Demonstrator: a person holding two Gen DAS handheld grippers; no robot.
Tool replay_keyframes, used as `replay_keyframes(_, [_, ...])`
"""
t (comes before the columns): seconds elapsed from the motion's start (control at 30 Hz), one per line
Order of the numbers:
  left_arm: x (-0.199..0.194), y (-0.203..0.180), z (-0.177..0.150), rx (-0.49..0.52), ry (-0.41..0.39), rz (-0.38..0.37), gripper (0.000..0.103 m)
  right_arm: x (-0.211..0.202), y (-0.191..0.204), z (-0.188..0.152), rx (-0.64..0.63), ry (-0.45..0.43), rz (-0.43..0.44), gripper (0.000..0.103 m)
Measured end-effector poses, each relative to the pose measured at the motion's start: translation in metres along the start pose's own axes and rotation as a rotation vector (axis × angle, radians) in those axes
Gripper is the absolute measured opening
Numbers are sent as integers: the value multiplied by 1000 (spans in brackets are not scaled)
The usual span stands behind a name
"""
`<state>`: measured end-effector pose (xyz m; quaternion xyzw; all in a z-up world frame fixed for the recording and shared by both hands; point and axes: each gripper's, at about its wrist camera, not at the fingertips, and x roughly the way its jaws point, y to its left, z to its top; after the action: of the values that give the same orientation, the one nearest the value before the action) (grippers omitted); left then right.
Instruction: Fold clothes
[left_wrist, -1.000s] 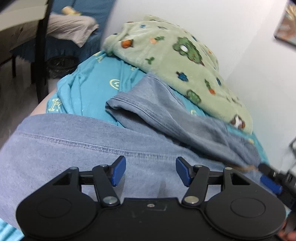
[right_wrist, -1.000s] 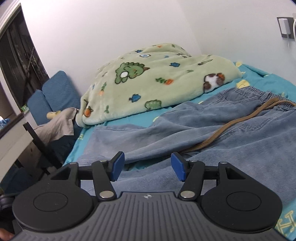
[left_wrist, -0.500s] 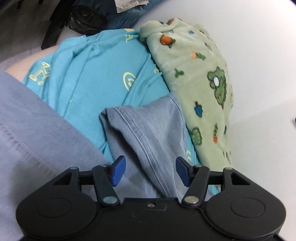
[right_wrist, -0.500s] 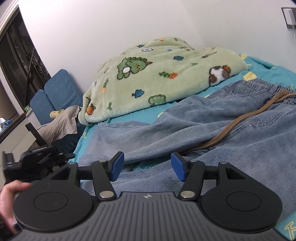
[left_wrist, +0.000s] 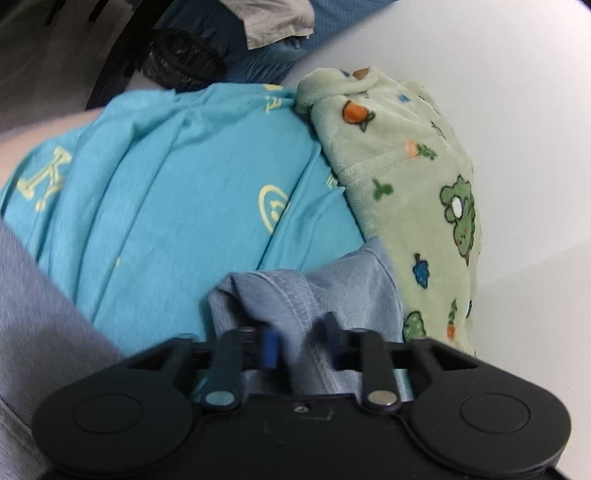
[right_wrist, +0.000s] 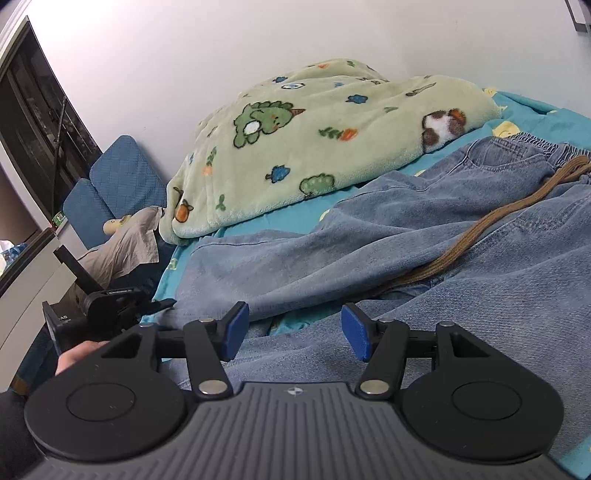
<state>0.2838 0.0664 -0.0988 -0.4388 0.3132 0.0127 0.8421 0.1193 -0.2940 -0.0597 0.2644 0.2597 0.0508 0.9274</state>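
Left hand-held gripper (left_wrist: 301, 345) is low centre in the left wrist view, and its jaws have just been closing w/ the hem end of the faded blue denim jeans (left_wrist: 314, 291) bunched between them. Blue pads are motion-blurred there, so the exact bite is hard to read, but cloth is clearly in the gap and the jaws look nearly together, so I'd call it clamped on the leg end. The jeans lie on the bed's turquoise sheet with yellow print (left_wrist: 177, 206), one leg running from the lower left of the right wrist view up to the elastic waistband at the upper right, a brown woven belt or cord (right_wrist: 491, 236) trailing across them. Right hand-held gripper (right_wrist: 293, 334) sits bottom centre w/ jaws apart, nothing between, hovering over the nearer leg. The pale green fleece blanket with dinosaur print (right_wrist: 332, 125) is heaped behind, just beside the far leg, prob touching its edge. Handling, as I judge it: denim is soft but fairly heavy for cloth, limp, will sag and drag on the sheet, not slippery, nothing fragile. The thick stitched hem gives a firm bite; pinch through both layers so the leg doesn't open. The waistband is the other good hold, for the right side. Watch the loose cord, it may snag or get folded in.
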Motion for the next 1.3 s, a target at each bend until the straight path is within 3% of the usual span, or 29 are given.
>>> replay_keyframes(0.23, [-37, -71, -10, 291, -53, -120, 5, -2, -1, 2, 10, -16, 24, 59])
replay_keyframes(0.33, [-57, -103, -34, 430, -40, -179, 4, -4, 0, 3, 2, -33, 51, 59])
replay_keyframes(0.5, [-80, -137, -83, 613, 11, -244, 4, -5, 16, 3, -130, -56, 117, 59])
replay_keyframes(0.7, [-81, -138, -112, 642, 86, -269, 4, 7, 46, -6, -437, -112, 153, 59])
replay_keyframes(0.77, [-79, -135, -115, 632, 102, -271, 4, 16, 53, -10, -504, -91, 166, 59])
replay_keyframes(1.1, [-74, -135, -113, 617, 198, -278, 4, 41, 71, -4, -640, -116, 89, 57])
replay_keyframes(1.17, [-73, -133, -113, 603, 214, -276, 4, 43, 71, -4, -648, -128, 102, 42])
replay_keyframes(1.2, [-72, -131, -112, 593, 221, -276, 5, 43, 70, -5, -653, -132, 116, 23])
replay_keyframes(1.3, [-69, -127, -109, 560, 243, -284, 6, 41, 73, -13, -699, -153, 111, 16])
